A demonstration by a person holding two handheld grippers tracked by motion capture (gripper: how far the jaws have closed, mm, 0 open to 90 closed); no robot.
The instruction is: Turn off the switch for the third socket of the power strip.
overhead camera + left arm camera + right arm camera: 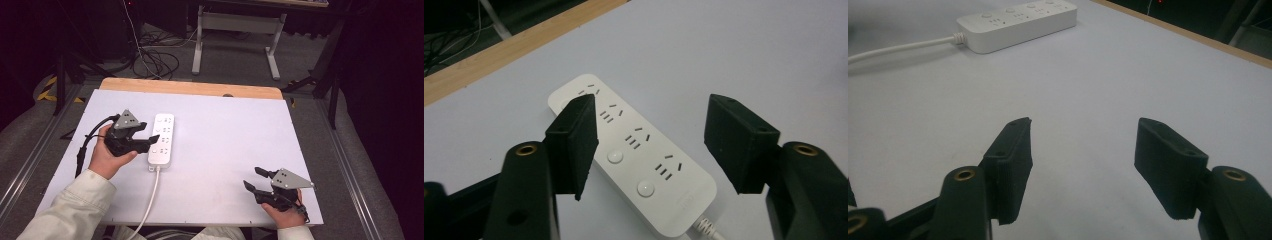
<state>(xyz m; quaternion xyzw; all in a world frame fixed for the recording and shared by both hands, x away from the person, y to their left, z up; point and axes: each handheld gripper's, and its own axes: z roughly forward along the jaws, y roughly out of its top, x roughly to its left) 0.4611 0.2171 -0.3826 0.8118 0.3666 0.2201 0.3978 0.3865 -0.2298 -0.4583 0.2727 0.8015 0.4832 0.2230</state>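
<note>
Here the left gripper (651, 145) hangs over the power strip (634, 150), its jaws standing fairly wide with nothing between the pads and nothing touched; the strip's sockets and two round buttons lie in the gap below. The fingers (574, 140) look wide enough to straddle the strip's narrow width. The right gripper (1080, 160) is just as open and empty, resting near the desk's (225, 145) near right corner, well apart from the strip. The strip lies toward the desk's left edge, running from far to near, its white cable (150, 200) trailing off the near edge. By the look of it, it is a stiff, light plastic bar with smooth, somewhat slippery sides; gripping across the long sides near the middle should hold best, and the cable may drag.
</note>
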